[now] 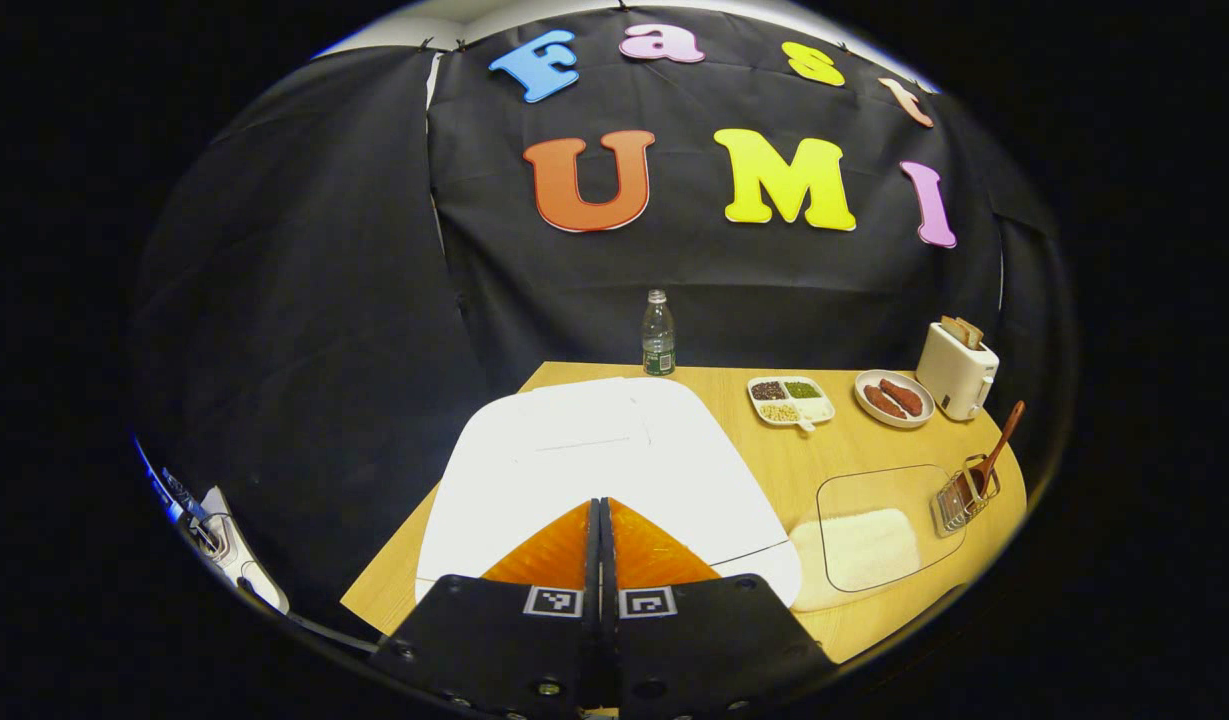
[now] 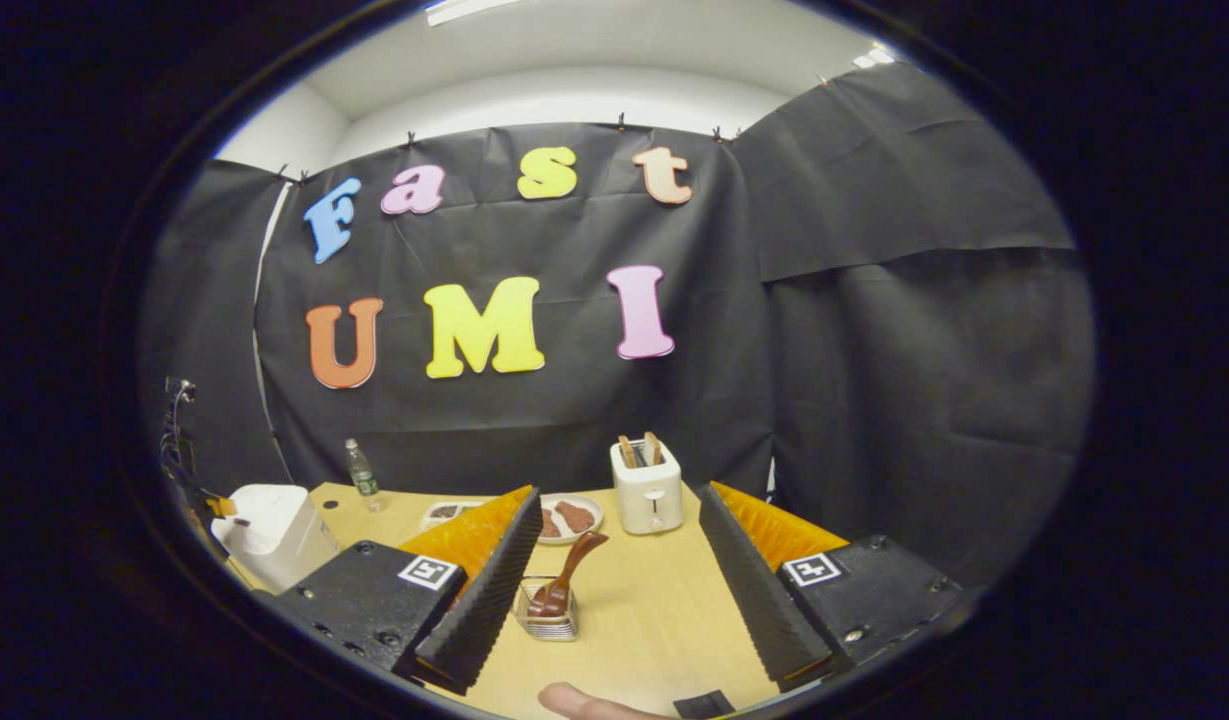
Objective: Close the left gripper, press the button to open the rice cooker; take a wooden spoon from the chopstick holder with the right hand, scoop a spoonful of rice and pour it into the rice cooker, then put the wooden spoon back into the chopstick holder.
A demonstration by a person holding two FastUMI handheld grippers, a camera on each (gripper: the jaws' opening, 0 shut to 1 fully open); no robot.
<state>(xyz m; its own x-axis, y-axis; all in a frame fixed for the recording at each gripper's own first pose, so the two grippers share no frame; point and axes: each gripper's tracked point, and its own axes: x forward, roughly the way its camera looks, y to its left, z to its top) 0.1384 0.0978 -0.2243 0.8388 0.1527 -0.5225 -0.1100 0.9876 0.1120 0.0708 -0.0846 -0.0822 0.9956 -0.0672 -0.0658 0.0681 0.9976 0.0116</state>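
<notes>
The left gripper is sitting with its two fingers pressed together, holding nothing, right over the white lid of the rice cooker. The lid is down. Small square black-and-white code tags are showing on both grippers; no words can be read on them.

In the left gripper view, the wooden spoon is standing in the wire chopstick holder at about 3 o'clock from the cooker. Its long handle is leaning up and toward 1 o'clock. A clear tub of rice is sitting just beside the holder, between it and the cooker. A water bottle is standing at 12 o'clock; its label is too small to read. A tray of beans, a plate and a toaster are sitting along the far side of the table.

The right gripper is hanging with its fingers spread wide, holding nothing. The spoon and holder are showing between them, nearer the finger at 9 o'clock.
</notes>
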